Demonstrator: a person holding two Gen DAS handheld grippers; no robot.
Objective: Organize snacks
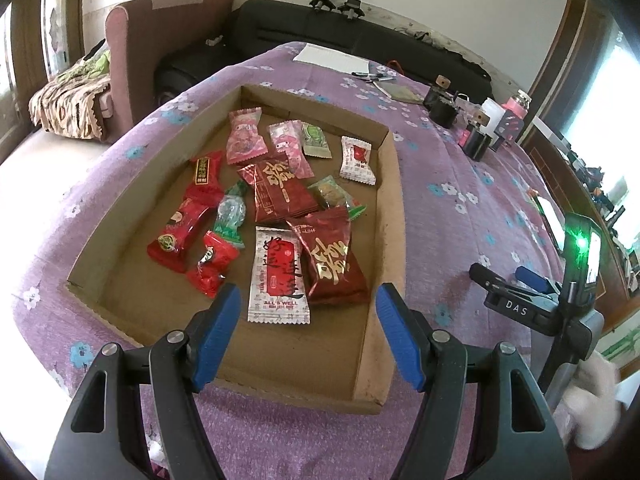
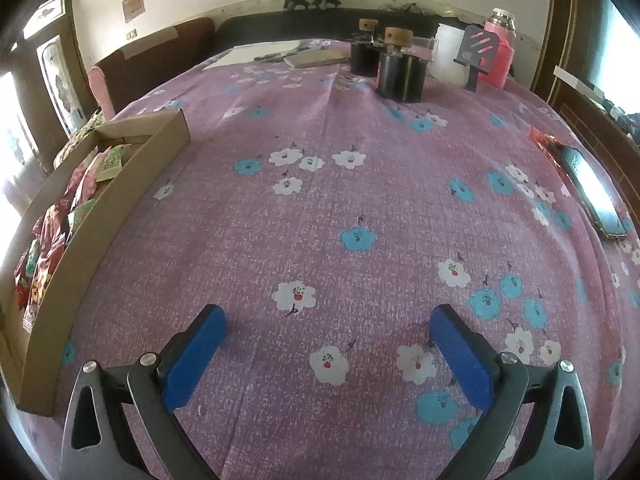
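A shallow cardboard tray (image 1: 384, 216) lies on the purple flowered cloth and holds several wrapped snacks: red packets (image 1: 332, 268), a white packet (image 1: 278, 276), pink ones (image 1: 244, 136) and green ones (image 1: 230, 216). My left gripper (image 1: 308, 300) hovers open over the tray's near end, just above the white packet, with nothing between its blue pads. My right gripper (image 2: 326, 320) stands wide open over bare cloth to the right of the tray (image 2: 100, 208), empty. The right gripper (image 1: 508, 284) also shows at the right edge of the left wrist view.
At the far side stand two black cylinders (image 2: 400, 72), a white container (image 2: 450, 56), a pink bottle (image 2: 500, 48), a notebook (image 2: 316, 58), pens and paper (image 1: 332, 58). A phone (image 2: 596, 192) and a red wrapper (image 2: 544, 140) lie at the right edge. Sofas stand behind.
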